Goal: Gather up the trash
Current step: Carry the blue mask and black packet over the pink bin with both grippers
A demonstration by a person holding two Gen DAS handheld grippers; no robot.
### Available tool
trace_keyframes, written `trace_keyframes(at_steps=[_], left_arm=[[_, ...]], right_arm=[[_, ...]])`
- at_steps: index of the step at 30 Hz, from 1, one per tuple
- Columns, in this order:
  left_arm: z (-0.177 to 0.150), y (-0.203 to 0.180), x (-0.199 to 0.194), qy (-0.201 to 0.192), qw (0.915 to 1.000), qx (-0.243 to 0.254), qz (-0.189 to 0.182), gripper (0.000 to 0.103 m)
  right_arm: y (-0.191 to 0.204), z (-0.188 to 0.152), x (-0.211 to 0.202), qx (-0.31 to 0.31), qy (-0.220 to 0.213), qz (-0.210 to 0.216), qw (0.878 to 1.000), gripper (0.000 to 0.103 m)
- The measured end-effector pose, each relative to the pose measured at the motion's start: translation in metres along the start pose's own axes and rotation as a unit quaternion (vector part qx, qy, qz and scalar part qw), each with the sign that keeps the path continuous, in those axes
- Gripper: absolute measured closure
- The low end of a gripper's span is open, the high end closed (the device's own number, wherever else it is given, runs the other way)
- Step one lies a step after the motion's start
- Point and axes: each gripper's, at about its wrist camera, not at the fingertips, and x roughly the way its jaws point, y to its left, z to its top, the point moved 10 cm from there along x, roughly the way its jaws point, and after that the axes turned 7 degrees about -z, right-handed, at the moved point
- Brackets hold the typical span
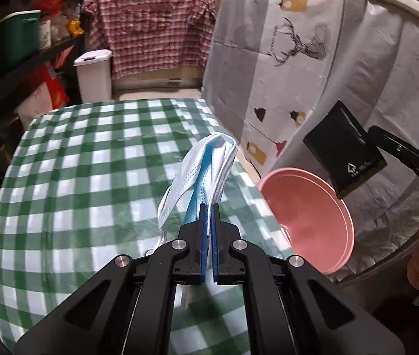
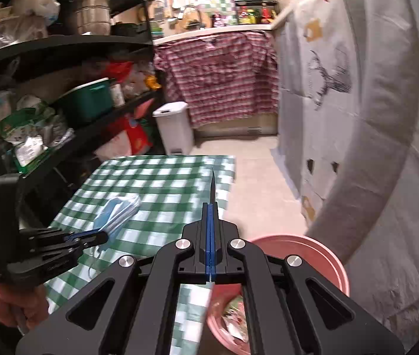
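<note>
Left hand-held gripper (image 1: 208,207) is clenched on a blue face mask (image 1: 206,165) above the green-checked table (image 1: 91,148); right hand-held gripper (image 2: 211,207) pinches a black sachet (image 1: 345,148). The pink basin (image 1: 313,216) waits at four o'clock. Risk: the mask's dangling ear loops could snag the rim and drop outside.

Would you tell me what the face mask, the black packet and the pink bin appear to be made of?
Face mask: soft nonwoven fabric, matte, pleated and limp. Black packet: probably plastic film, with a slight sheen and printed recycling mark. Pink bin: smooth moulded plastic, apparently.
</note>
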Motion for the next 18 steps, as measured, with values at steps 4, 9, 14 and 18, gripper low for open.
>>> trace_keyframes(at_steps=[4, 9, 14, 18], left_arm=[[-0.004, -0.020, 0.008, 0.004, 0.9998, 0.015, -0.010, 0.101], [-0.003, -0.042, 0.017, 0.005, 0.9994, 0.024, -0.025, 0.101], [-0.004, -0.064, 0.028, 0.015, 0.9984, 0.027, -0.047, 0.101], [-0.005, -0.084, 0.038, 0.019, 0.9976, 0.036, -0.057, 0.101]], right_arm=[[-0.020, -0.007, 0.002, 0.016, 0.006, -0.013, 1.000, 0.103], [-0.042, -0.018, 0.006, 0.026, 0.012, -0.037, 0.999, 0.103], [-0.059, -0.021, 0.007, 0.034, 0.011, -0.046, 0.998, 0.103], [-0.075, -0.023, 0.009, 0.053, 0.014, -0.049, 0.997, 0.103]])
